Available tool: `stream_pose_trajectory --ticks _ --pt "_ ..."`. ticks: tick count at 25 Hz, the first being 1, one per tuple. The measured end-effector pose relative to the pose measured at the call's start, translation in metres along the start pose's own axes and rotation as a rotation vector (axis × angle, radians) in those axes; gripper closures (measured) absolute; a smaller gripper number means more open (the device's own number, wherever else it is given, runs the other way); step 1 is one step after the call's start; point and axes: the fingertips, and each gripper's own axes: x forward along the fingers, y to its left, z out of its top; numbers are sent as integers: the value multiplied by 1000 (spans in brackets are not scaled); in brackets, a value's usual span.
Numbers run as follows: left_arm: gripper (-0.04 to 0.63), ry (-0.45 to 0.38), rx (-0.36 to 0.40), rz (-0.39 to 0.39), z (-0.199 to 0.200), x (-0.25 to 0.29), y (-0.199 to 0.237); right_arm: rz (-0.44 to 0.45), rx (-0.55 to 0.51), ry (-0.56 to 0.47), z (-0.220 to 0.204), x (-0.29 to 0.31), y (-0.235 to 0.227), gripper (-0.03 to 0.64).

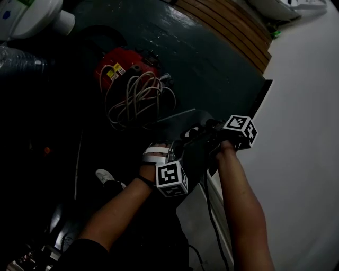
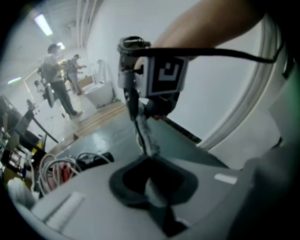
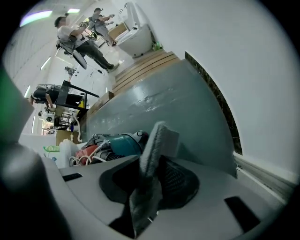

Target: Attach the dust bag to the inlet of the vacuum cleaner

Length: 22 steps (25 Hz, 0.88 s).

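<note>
The red vacuum cleaner [image 1: 124,66] lies on the dark floor with a white cord [image 1: 139,99] coiled on it; it shows teal and red in the right gripper view [image 3: 117,145]. Near the wall, my left gripper [image 1: 183,151] and right gripper [image 1: 212,129] meet tip to tip. A grey fabric dust bag [image 2: 144,133] stretches between them. The left gripper [image 2: 157,197] is shut on its lower end. The right gripper [image 2: 133,101] pinches its upper end. In the right gripper view the bag's grey edge [image 3: 154,145] stands up from the right gripper [image 3: 145,197].
A white wall [image 1: 302,132] with a dark skirting runs along the right. Wooden steps [image 1: 228,26] lie at the far end. A white fixture [image 1: 29,16] stands at the top left. A shoe [image 1: 108,177] is near my left arm. People [image 2: 58,79] stand far off.
</note>
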Motion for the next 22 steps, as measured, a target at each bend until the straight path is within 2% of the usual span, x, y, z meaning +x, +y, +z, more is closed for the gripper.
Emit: stream_pose_trajectory --ticks 1,2,6,11,16,22 --pt "572 -9 -21 -3 -1 1 1 -7 -15 1 1 3 -1 563" --pt "572 -19 -54 -13 -3 2 3 -9 -37 -1 2 6 1 606" --pt "572 -42 -240 -78 -14 14 7 14 -109 -10 6 19 18 611" --pt "572 -66 -415 -61 -26 29 27 60 -137 5 16 42 42 611" --pt "572 -72 -511 -24 -37 52 45 87 -168 4 29 67 59 611" --pt "572 -80 -592 30 -48 65 72 123 -183 1 42 85 79 611"
